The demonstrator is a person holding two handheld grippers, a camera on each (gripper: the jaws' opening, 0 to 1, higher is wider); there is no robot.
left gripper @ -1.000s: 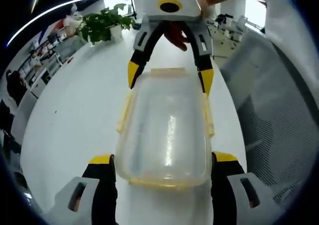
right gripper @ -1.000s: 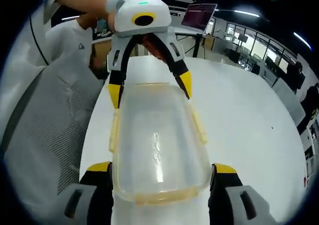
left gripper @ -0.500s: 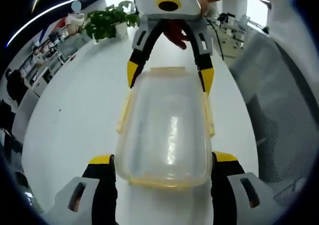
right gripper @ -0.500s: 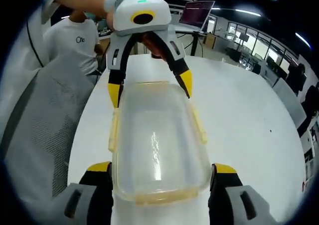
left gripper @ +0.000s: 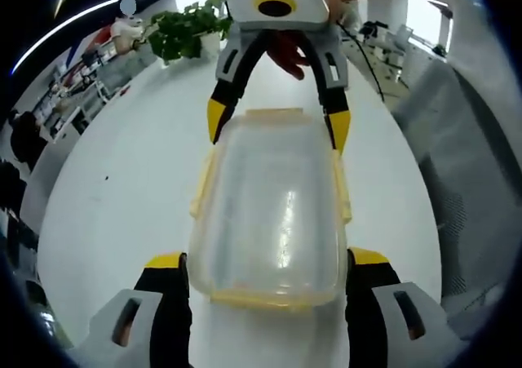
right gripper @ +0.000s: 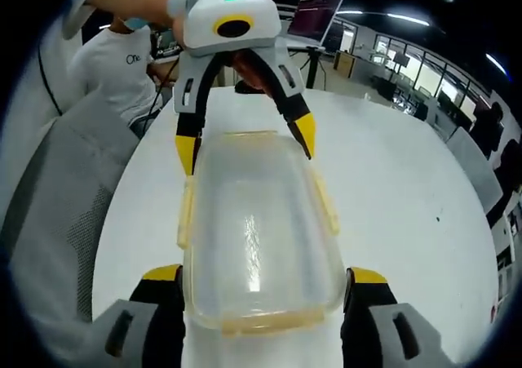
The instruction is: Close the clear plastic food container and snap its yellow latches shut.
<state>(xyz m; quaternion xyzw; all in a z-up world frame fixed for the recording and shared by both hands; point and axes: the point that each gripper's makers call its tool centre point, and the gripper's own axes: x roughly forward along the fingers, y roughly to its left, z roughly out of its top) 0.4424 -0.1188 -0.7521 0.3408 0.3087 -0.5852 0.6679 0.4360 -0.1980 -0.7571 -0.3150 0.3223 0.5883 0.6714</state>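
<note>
A clear plastic food container point(left gripper: 273, 205) with its lid on and yellow latches point(left gripper: 204, 184) along its edges sits lengthwise between both grippers over a white table point(left gripper: 122, 188). My left gripper point(left gripper: 267, 262) is shut on the near end in the left gripper view, its jaws pressing both long sides. My right gripper point(left gripper: 276, 123) grips the far end there. In the right gripper view the same container point(right gripper: 253, 221) runs from my right gripper point(right gripper: 267, 274) to the left gripper point(right gripper: 245, 139). The side latches point(right gripper: 186, 213) stand slightly out from the walls.
A potted plant point(left gripper: 183, 33) stands at the table's far end. A grey mesh chair point(left gripper: 481, 164) is beside the table. A person in a white shirt point(right gripper: 122, 66) sits behind the mesh chair back point(right gripper: 49, 221), and a laptop point(right gripper: 318, 17) stands further off.
The room has swung around behind both views, so both cameras turned together. The container and both grippers keep the same places relative to each other.
</note>
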